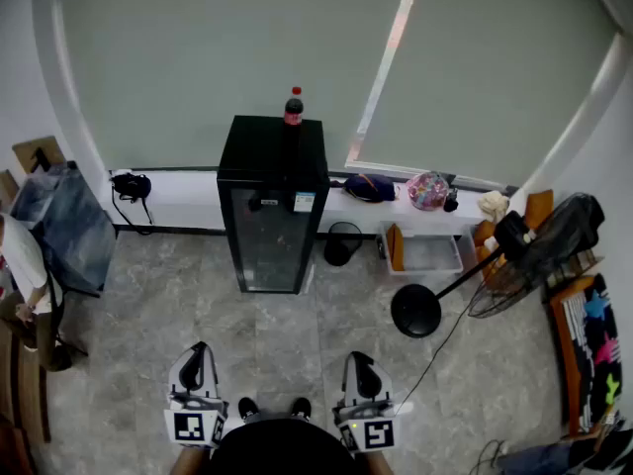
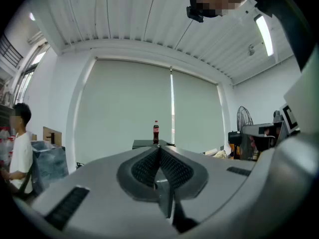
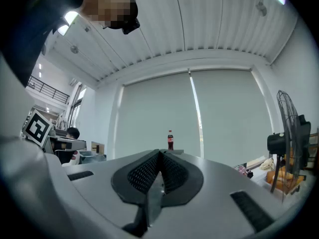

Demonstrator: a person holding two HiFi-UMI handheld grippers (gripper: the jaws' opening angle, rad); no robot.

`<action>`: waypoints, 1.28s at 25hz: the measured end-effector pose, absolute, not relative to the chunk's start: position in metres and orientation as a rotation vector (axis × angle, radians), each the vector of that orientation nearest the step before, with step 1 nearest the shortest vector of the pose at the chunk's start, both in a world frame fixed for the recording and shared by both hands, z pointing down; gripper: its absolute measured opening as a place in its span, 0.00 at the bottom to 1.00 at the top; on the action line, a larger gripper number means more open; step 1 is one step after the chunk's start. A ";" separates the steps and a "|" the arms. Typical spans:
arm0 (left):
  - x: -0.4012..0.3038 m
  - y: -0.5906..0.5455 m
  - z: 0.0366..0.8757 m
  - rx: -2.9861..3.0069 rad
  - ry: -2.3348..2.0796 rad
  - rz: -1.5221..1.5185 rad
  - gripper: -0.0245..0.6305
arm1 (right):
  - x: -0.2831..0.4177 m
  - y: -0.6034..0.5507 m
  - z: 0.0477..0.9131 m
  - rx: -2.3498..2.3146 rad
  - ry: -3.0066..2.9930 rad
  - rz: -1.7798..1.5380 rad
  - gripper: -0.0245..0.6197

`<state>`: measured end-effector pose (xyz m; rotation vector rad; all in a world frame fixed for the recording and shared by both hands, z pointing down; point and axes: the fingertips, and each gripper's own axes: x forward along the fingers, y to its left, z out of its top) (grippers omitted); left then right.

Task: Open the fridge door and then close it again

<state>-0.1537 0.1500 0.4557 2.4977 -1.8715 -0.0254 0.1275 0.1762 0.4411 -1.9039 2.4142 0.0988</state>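
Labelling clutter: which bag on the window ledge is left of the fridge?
The black bag with dangling straps; the dark bag and the pink bag both lie right of the fridge.

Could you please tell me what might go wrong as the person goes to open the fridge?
The cola bottle stands upright on the fridge; a hard pull or slam might topple it.
The left gripper and right gripper are both shut, so one must open before taking the door.
The fan cord trails over the floor nearby: a possible trip.
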 end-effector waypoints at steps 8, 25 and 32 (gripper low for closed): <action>-0.154 0.152 0.456 2.500 -1.867 -0.035 0.05 | 0.123 0.177 0.440 -1.889 2.416 0.103 0.05; -0.156 0.155 0.463 2.508 -1.889 0.055 0.05 | 0.124 0.181 0.440 -1.884 2.416 0.109 0.05; -0.159 0.155 0.465 2.476 -1.909 0.073 0.17 | 0.124 0.181 0.438 -1.863 2.421 0.104 0.05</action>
